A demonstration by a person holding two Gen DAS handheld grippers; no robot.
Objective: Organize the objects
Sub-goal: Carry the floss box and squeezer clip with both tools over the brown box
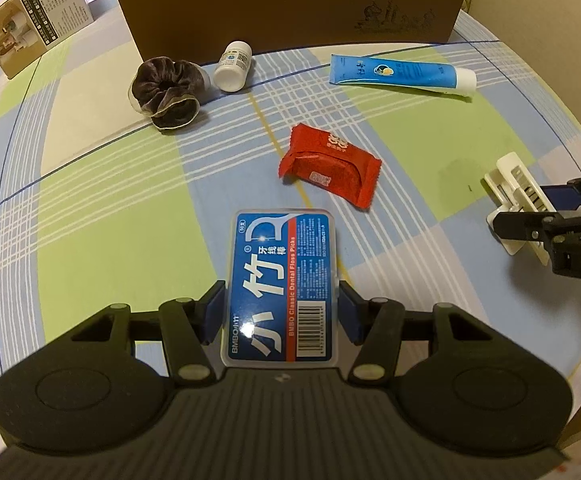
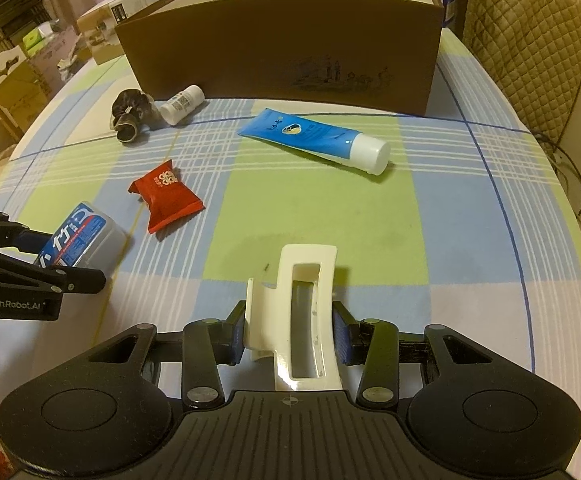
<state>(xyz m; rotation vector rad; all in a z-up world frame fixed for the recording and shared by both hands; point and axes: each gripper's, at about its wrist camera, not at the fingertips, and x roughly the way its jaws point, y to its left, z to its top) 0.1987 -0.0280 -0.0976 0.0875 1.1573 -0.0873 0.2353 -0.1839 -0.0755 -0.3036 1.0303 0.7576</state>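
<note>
Over the checked cloth (image 2: pixel 330 208), left hand-held gripper (image 1: pixel 280 310) clamps floss box (image 1: pixel 282 280), right hand-held gripper (image 2: pixel 290 336) hair claw (image 2: pixel 302 308).

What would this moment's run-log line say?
left gripper: shut on floss pick box | right gripper: shut on white hair claw clip | brown box: nothing placed yet visible

Both wrist views look steeply down, sharing the table (image 1: pixel 90 184).
</note>
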